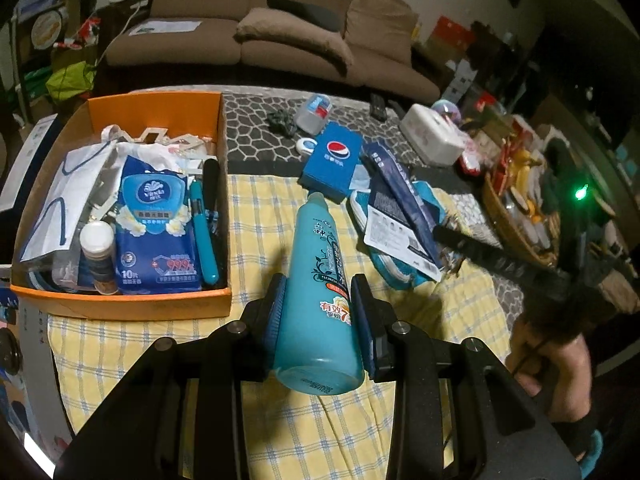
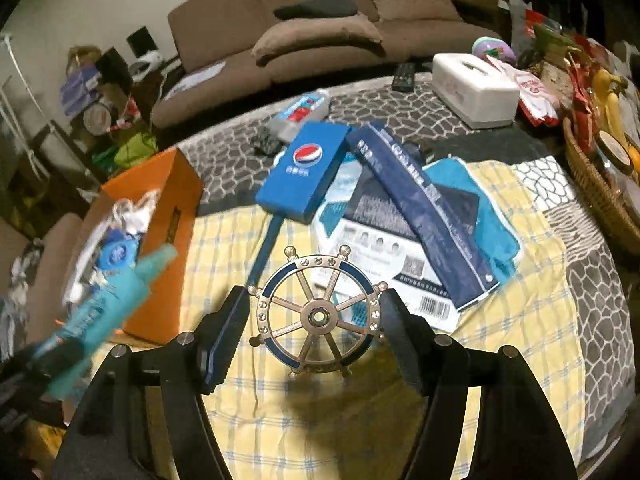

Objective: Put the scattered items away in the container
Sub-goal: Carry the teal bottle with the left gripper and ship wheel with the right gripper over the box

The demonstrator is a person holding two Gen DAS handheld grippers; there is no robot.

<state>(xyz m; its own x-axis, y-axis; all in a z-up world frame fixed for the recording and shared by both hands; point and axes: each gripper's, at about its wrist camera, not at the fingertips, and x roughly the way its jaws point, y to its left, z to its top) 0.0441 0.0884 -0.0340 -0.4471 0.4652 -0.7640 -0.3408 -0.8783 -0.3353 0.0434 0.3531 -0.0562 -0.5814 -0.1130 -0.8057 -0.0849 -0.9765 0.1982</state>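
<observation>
On the worktop, the orange box (image 1: 120, 304) sits at the left edge of the yellow checked cloth (image 1: 256, 208), already crowded with a wipes pack (image 1: 154, 224). A blue Pepsi box (image 2: 304, 172), a long navy carton (image 2: 420, 216) and a white tissue box (image 2: 472, 88) lie toward the far side. The left gripper (image 1: 318, 308), angled downward, pinches a teal bottle (image 1: 320, 264) just right of the box. The right gripper (image 2: 316, 320), also tilted down, clamps a ship's-wheel ornament (image 2: 318, 314) above the cloth.

Dim, warm indoor light falls from above; soft shadows lie on the yellow checked cloth (image 1: 264, 216). Left of it, motion blur smears things in the right view. Fisheye edges bend and darken.
</observation>
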